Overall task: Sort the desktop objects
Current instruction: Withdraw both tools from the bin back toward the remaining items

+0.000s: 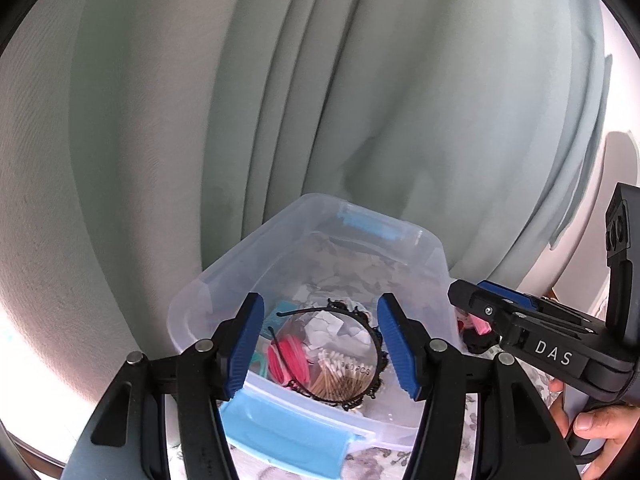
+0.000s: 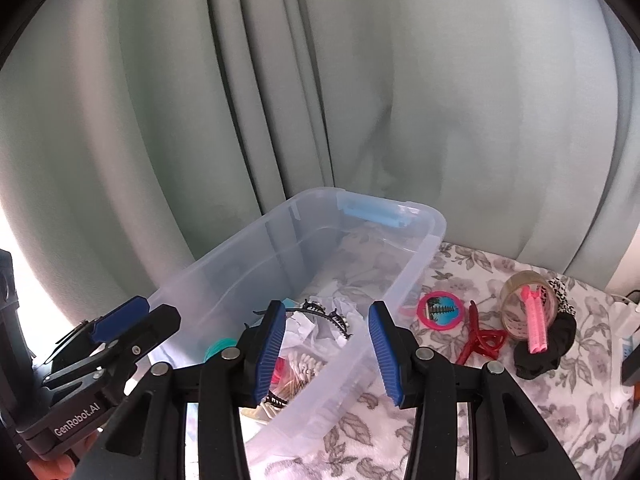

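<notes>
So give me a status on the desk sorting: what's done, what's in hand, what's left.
Done: the clear bin already holds a black headband, cotton swabs and pink hair ties. In hand: nothing; left claw and right claw are both open. Left on the cloth: pink mirror, red clip, tape roll, pink roller, black scrunchie.

Pale green curtain (image 2: 360, 80) hangs in folds behind — floral grey-and-white cloth (image 2: 460, 412) covers the surface.
</notes>
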{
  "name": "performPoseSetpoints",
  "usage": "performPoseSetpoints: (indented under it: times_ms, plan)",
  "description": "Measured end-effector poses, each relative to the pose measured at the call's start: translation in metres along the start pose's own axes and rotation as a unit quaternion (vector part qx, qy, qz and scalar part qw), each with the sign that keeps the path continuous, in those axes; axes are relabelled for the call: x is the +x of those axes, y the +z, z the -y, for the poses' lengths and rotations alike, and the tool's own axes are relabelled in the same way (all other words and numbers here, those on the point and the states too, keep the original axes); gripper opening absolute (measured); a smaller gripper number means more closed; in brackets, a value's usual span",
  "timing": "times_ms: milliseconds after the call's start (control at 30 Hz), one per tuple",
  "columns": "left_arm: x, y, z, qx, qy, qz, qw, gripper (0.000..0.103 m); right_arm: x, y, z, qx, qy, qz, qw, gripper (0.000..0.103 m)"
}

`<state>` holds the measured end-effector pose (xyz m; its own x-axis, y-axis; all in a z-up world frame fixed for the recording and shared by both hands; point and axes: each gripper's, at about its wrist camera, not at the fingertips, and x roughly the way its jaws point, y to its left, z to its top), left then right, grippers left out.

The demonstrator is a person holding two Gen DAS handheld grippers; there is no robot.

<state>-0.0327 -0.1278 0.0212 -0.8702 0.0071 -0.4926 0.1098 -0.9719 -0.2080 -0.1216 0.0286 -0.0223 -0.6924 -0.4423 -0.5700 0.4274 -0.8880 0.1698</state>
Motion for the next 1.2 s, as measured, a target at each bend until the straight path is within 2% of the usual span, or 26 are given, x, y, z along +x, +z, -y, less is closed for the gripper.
performPoseSetpoints:
  times_ms: [333, 633, 700, 900, 1200]
  plan:
    - [0.005, -0.001, 0.047, 0.052, -0.020, -0.010, 0.9984, 0.060, -0.022, -0.012, 0.049, 0.053, -0.015, 0.018, 0.998, 0.048]
    - [0.025, -0.009, 0.104, 0.103, -0.053, -0.026, 0.9929, 0.060, -0.052, -0.035, 0.120, 0.130, -0.048, 0.050, 0.989, 0.055]
    - [0.030, -0.014, 0.117, 0.117, -0.062, -0.035, 0.9906, 0.060, -0.057, -0.041, 0.139, 0.149, -0.065, 0.057, 0.985, 0.059]
    - [0.053, -0.027, 0.152, 0.149, -0.084, -0.066, 0.9830, 0.060, -0.061, -0.062, 0.190, 0.204, -0.105, 0.053, 0.972, 0.060]
    - [0.099, -0.052, 0.187, 0.183, -0.093, -0.121, 0.9712, 0.060, -0.045, -0.083, 0.229, 0.234, -0.115, 0.032, 0.965, 0.060]
